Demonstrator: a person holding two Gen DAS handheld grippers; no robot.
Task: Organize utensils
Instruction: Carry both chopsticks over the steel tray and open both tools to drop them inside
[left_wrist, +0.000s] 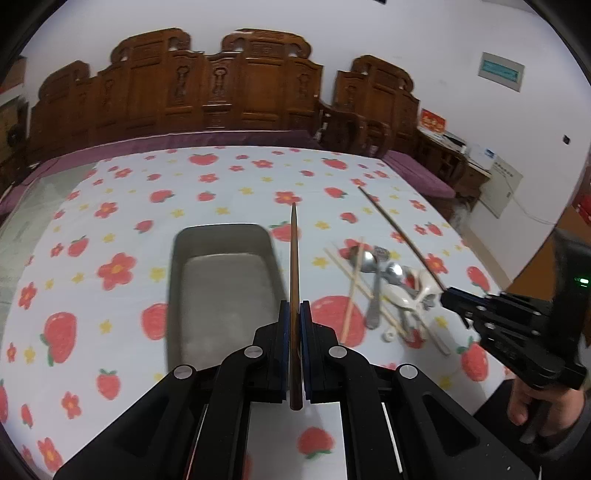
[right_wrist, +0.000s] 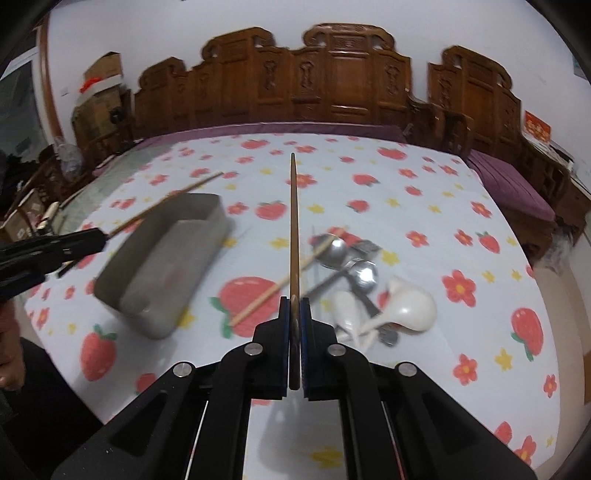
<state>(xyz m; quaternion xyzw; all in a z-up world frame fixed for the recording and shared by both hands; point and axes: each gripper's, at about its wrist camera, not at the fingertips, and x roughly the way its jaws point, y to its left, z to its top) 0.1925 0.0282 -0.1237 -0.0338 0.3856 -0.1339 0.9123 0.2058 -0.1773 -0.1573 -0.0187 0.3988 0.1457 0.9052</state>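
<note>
My left gripper (left_wrist: 294, 314) is shut on a dark brown chopstick (left_wrist: 294, 258) that points forward, just right of an empty grey metal tray (left_wrist: 221, 280). My right gripper (right_wrist: 294, 310) is shut on a second dark brown chopstick (right_wrist: 294, 229), held above the table. The right gripper also shows in the left wrist view (left_wrist: 448, 295) with its chopstick (left_wrist: 399, 230). The left gripper shows in the right wrist view (right_wrist: 99, 236) over the tray (right_wrist: 162, 266). A pile of utensils lies on the cloth: metal spoons (right_wrist: 364, 275), white ceramic spoons (right_wrist: 410, 306) and light wooden chopsticks (right_wrist: 280, 284).
The table wears a white cloth with strawberries and flowers (left_wrist: 110, 273). A carved wooden bench with purple cushions (left_wrist: 221, 96) runs behind it. My hands (left_wrist: 543, 410) hold the grippers at the near edge.
</note>
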